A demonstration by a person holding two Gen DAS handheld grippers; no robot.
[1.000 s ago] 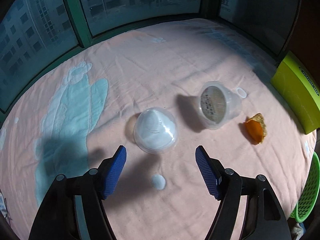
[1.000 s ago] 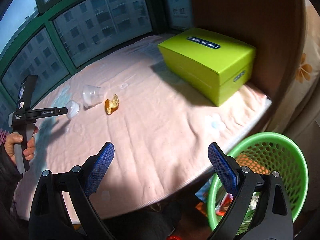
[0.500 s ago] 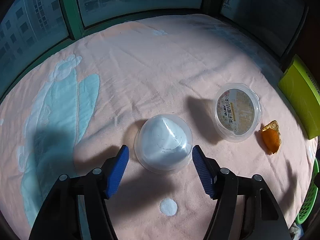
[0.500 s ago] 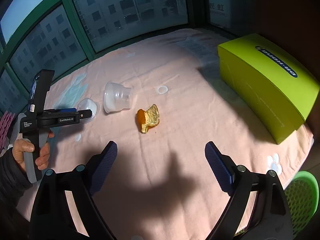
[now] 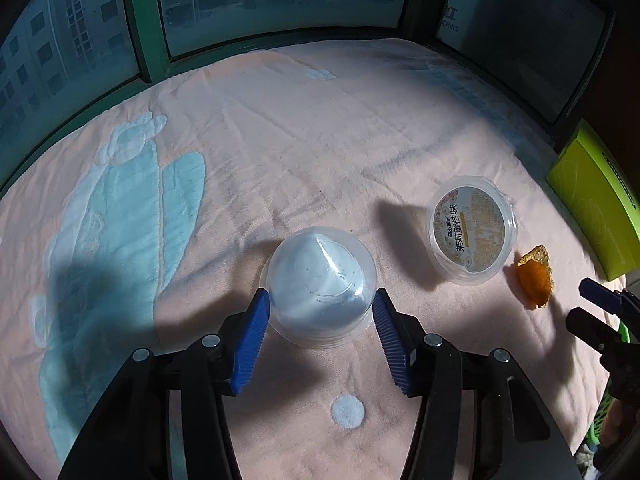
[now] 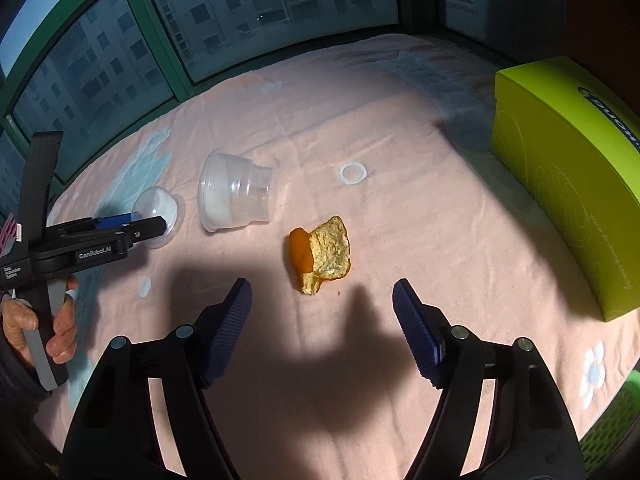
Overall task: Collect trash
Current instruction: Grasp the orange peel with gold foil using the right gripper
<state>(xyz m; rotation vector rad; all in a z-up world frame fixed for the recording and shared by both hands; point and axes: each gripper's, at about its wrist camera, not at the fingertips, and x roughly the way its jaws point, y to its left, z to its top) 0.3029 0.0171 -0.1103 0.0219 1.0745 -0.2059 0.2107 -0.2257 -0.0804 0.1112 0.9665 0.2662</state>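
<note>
Your left gripper sits low in its own view, pointing steeply down at a pink quilted tabletop. A clear domed lid lies between its blue pads, dome up. The jaws are closing around it, and the pads sit right at the lid's sides; whether they already press on it cannot be told. A pale blue cartoon patch covers the cloth at nine o'clock from the lid.

At two o'clock from the lid, apart from it, a clear plastic cup lies tipped on its side, its printed seal facing the camera. Just beyond the cup, at about four o'clock from it, lies a piece of orange peel, near but not touching. A lime-green box stands at the far right edge.

In the right wrist view, your left hand grips the left tool's handle at the far left, its tip at the domed lid. The tipped cup lies just right of the lid. Further right, near the centre, the orange peel shows its orange skin and yellowish inner side. Your right gripper hovers just short of the peel at six o'clock from it, jaws apart and closing, with nothing between them. The green box fills the right side, and a green mesh basket peeks in at the lower right corner.
</note>
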